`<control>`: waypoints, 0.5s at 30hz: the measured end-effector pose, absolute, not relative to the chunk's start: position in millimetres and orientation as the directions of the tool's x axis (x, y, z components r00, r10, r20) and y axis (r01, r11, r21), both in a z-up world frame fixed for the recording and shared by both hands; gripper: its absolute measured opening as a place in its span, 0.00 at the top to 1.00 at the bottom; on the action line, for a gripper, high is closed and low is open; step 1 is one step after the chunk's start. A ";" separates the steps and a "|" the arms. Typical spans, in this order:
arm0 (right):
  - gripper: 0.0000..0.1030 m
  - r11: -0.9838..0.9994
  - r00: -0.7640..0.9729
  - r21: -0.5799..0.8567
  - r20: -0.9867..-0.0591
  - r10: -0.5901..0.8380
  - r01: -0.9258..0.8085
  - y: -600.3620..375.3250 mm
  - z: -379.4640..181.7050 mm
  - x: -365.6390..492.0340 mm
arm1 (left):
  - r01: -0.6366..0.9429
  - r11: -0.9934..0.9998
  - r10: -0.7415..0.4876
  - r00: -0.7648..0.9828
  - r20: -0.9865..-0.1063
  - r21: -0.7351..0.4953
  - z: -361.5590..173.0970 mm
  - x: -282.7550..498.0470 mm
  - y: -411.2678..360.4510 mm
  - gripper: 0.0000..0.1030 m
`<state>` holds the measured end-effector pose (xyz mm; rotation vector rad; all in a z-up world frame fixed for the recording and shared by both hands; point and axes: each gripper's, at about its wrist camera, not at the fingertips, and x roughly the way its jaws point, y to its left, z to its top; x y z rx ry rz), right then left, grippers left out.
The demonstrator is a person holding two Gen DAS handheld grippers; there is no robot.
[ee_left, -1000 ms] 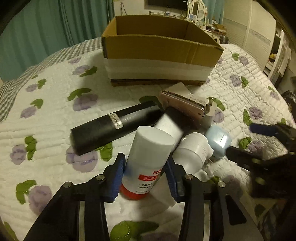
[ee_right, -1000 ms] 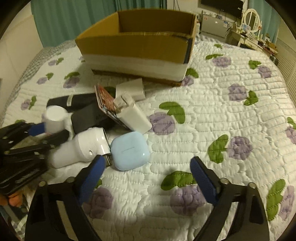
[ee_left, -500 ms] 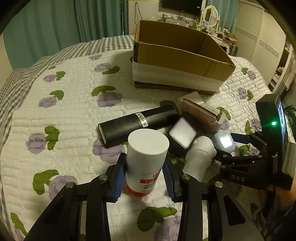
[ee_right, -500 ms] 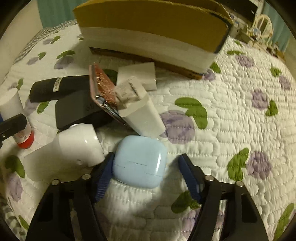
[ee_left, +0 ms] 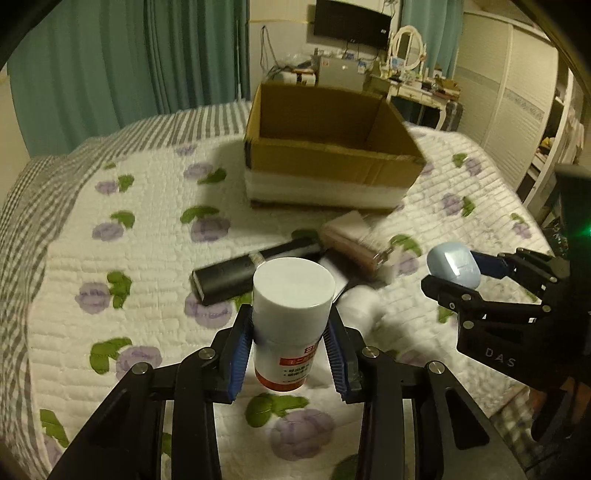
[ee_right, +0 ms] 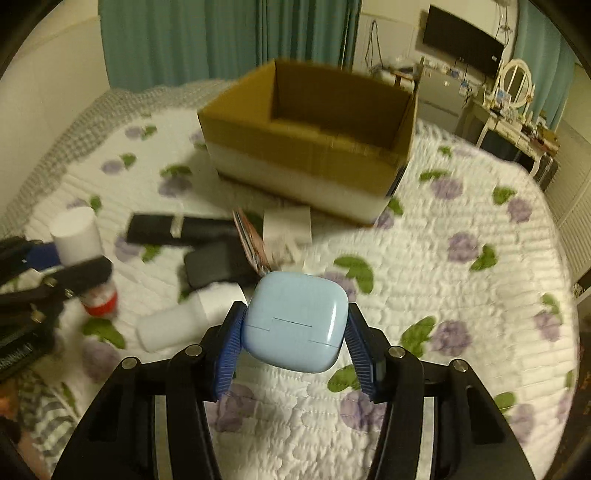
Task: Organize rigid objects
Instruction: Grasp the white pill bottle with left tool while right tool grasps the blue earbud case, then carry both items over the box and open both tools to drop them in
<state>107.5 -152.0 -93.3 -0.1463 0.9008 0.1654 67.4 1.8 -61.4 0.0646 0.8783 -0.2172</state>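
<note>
My left gripper (ee_left: 289, 350) is shut on a white bottle (ee_left: 290, 310) with a red label and holds it upright above the quilt. My right gripper (ee_right: 295, 339) is shut on a light blue earbud case (ee_right: 295, 321), lifted off the bed; the case also shows in the left wrist view (ee_left: 453, 264). An open cardboard box (ee_left: 328, 162) stands behind the pile, also in the right wrist view (ee_right: 306, 147). On the quilt lie a black tube (ee_left: 255, 269), a black flat case (ee_right: 218, 266), a white cylinder (ee_right: 177, 321) and a white charger (ee_right: 288, 225).
The bed has a white quilt with purple flowers (ee_right: 461, 280). Teal curtains (ee_left: 110, 66) hang behind. A desk with a mirror and a TV (ee_left: 351, 22) stands beyond the bed. A pink-edged card (ee_right: 251, 243) leans in the pile.
Both grippers have risen off the bed. The right gripper closed on the blue case and lifted it. The left gripper lifted the white bottle higher.
</note>
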 end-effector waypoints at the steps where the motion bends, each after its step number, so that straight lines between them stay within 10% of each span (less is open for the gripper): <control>1: 0.49 0.977 0.621 -0.063 -0.779 0.081 -0.206 -151.1 -83.3 106.1 | 0.219 0.975 -0.168 0.626 -0.761 -0.035 -55.7 66.6 -0.1 0.63; 15: 0.49 0.974 0.743 -0.075 -0.660 0.111 -0.212 -166.1 17.9 149.5 | 0.225 0.974 -0.182 0.752 -0.634 -0.012 39.9 129.9 -18.7 0.63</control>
